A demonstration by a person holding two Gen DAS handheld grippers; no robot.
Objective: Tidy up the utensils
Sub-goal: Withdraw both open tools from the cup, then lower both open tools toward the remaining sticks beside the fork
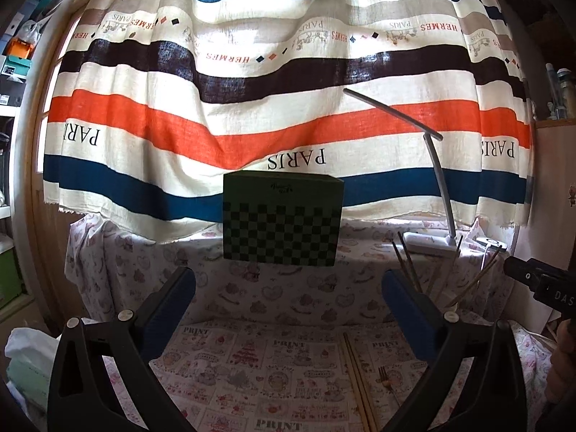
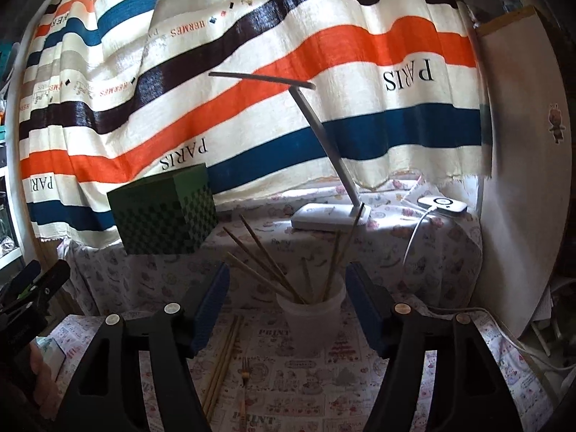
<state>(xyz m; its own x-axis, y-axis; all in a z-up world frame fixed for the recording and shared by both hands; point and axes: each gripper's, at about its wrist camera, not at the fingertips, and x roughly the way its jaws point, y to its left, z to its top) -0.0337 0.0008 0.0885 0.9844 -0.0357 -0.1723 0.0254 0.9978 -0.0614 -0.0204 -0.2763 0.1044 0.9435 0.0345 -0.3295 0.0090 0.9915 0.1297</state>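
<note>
A translucent white cup (image 2: pixel 312 318) stands on the patterned tablecloth and holds several chopsticks (image 2: pixel 266 259). My right gripper (image 2: pixel 288 309) is open and empty, its jaws either side of the cup, just in front of it. A pair of wooden chopsticks (image 2: pixel 224 356) and a small fork (image 2: pixel 245 370) lie on the cloth left of the cup. My left gripper (image 1: pixel 288 306) is open and empty above the cloth. The loose chopsticks (image 1: pixel 358 378) and fork (image 1: pixel 384 378) lie between its jaws, toward the right one. The cup's chopsticks (image 1: pixel 408 262) rise behind the right finger.
A green checkered box (image 1: pixel 282 219) stands at the back of the table, also in the right wrist view (image 2: pixel 165 212). A white desk lamp (image 2: pixel 331 216) and a charger with cable (image 2: pixel 444 207) sit back right. A striped curtain (image 1: pixel 252 108) hangs behind.
</note>
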